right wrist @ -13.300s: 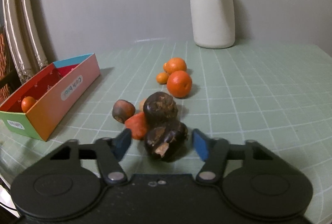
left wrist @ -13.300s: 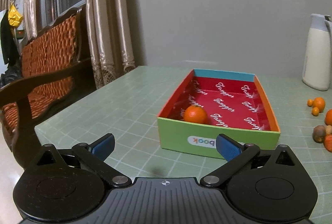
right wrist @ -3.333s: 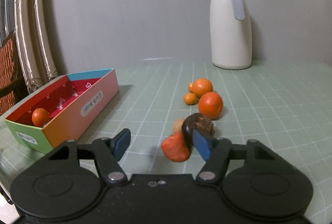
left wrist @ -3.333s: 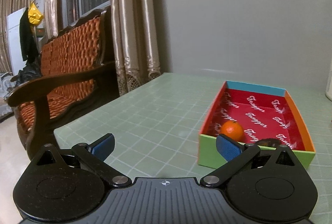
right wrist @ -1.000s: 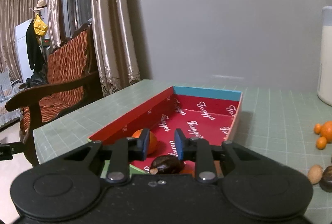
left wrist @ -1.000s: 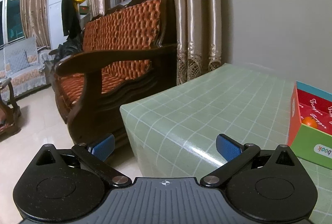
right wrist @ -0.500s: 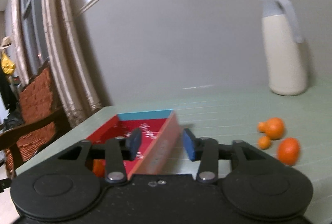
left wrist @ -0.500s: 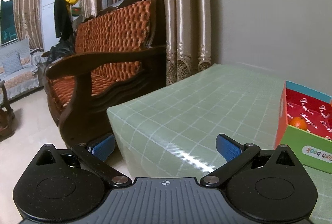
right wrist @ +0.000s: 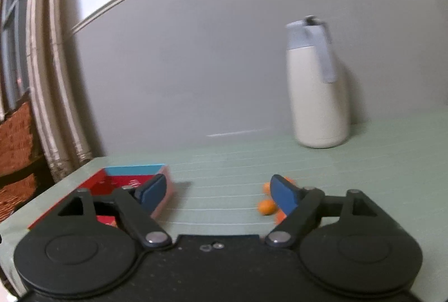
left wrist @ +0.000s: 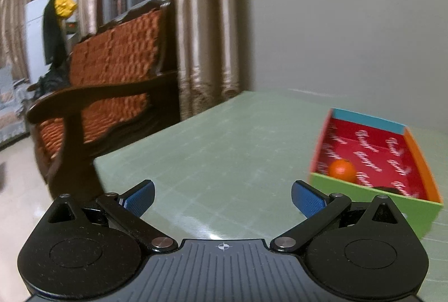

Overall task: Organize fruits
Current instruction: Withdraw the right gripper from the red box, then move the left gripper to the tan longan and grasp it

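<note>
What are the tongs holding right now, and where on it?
Nothing. The right tongs have just been opening and stand wide with only table between their pads; the left tongs are open and empty too.

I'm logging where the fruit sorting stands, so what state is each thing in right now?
Box: open-topped, resting on the table.
Orange: lying in the box.
Dark fruit: in the box, mostly hidden by its front wall.
Small oranges: loose on the table, outside the box.
Jug: upright, lid on.
Left gripper: jaws open, empty.
Right gripper: jaws just opened, nothing between them.
</note>
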Action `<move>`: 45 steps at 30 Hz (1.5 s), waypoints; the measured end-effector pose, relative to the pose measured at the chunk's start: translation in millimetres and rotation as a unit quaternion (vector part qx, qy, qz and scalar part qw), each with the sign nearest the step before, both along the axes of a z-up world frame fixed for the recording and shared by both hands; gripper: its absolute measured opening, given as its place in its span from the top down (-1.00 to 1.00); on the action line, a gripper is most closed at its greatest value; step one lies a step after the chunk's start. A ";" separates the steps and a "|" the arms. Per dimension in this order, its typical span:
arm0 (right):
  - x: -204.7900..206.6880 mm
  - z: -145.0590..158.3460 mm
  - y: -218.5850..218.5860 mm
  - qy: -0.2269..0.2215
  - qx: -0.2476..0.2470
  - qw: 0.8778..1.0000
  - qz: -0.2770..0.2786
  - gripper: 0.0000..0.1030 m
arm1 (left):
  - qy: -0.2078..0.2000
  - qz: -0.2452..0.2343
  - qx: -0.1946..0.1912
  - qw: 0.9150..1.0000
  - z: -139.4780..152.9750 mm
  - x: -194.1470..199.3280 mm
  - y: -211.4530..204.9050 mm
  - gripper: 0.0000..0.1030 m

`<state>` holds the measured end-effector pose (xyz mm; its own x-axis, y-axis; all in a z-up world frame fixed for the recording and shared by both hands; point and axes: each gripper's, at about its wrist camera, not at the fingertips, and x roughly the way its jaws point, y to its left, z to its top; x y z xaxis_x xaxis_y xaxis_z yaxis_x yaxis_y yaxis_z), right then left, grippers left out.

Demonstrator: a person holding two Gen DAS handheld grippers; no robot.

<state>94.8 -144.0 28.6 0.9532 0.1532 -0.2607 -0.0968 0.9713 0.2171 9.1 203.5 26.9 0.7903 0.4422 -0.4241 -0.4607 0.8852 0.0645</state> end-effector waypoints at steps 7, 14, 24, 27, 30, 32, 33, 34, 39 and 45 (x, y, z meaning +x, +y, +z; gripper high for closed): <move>-12.6 -4.6 -38.1 0.009 -0.009 0.997 -0.074 -1.00 | -0.015 -0.063 0.038 0.997 1.5 6.5 -55.3 -1.00; -25.0 -10.8 -63.8 0.016 -0.009 0.995 -0.103 -1.00 | -0.026 -0.143 0.066 0.987 1.5 14.3 -118.1 -1.00; -40.6 -14.8 -92.0 0.022 0.005 0.992 -0.122 -1.00 | -0.027 -0.237 0.094 0.966 -3.7 22.8 -197.8 -1.00; -43.9 -17.5 -98.6 0.025 0.003 0.992 -0.125 -1.00 | -0.014 -0.261 0.087 0.961 -6.6 28.7 -212.5 -0.99; -49.1 -19.8 -107.1 0.027 0.005 0.991 -0.130 -1.00 | -0.004 -0.280 0.076 0.957 -9.6 35.3 -224.5 -0.99; -52.5 -20.8 -113.0 0.027 0.007 0.990 -0.136 -1.00 | 0.002 -0.289 0.070 0.955 -11.7 41.0 -231.4 -0.99; -54.4 -21.4 -116.0 0.027 0.008 0.990 -0.139 -1.00 | 0.007 -0.295 0.064 0.953 -13.1 44.3 -234.9 -0.99; -55.1 -21.6 -118.8 0.026 0.010 0.989 -0.142 -1.00 | 0.012 -0.300 0.059 0.952 -14.8 48.0 -237.7 -0.99; -64.7 -22.7 -132.3 0.020 0.011 0.987 -0.161 -1.00 | 0.027 -0.312 0.044 0.949 -22.1 61.9 -253.7 -0.99; -78.0 -23.6 -147.8 0.009 0.012 0.982 -0.190 -1.00 | 0.057 -0.324 0.039 0.944 -33.1 78.0 -270.7 -0.63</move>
<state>16.8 -291.8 5.0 0.9380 -0.2059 -0.2789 0.2753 0.9314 0.2382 87.1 -67.3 -6.2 0.8566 -0.0847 -0.5090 0.1891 0.9693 0.1570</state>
